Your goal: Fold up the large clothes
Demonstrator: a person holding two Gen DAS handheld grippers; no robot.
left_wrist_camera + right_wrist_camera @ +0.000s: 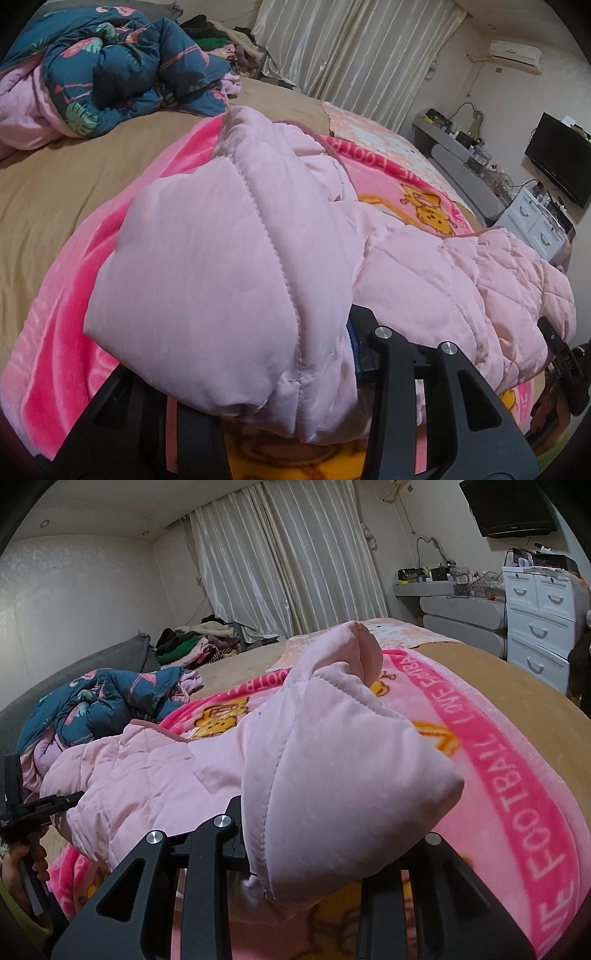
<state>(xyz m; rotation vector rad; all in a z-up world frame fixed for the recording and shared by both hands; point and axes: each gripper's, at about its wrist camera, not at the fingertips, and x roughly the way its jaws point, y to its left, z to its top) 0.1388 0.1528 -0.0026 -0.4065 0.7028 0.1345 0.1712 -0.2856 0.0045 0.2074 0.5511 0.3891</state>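
Open bed ahead, bulk close in

Pink quilted jacket [229, 258] draped over both claws, blocking the near view. Beyond it, bare pink cartoon blanket [517, 775] and tan sheet [74, 177]. Far corner crowded by rumpled flamingo-print duvet [110, 74] and clothes pile [199, 642]; white drawer unit [539, 627] beside the bed.

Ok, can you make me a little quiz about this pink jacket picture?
1. True or false: the pink jacket lies on a pink cartoon blanket.
2. What colour is the crumpled flamingo quilt at the far side of the bed?
3. Which grips the jacket: A) only the left gripper, B) only the right gripper, C) both?

Key: 1 true. 2 dark blue. 3 C, each gripper has jacket cloth bunched between its fingers.
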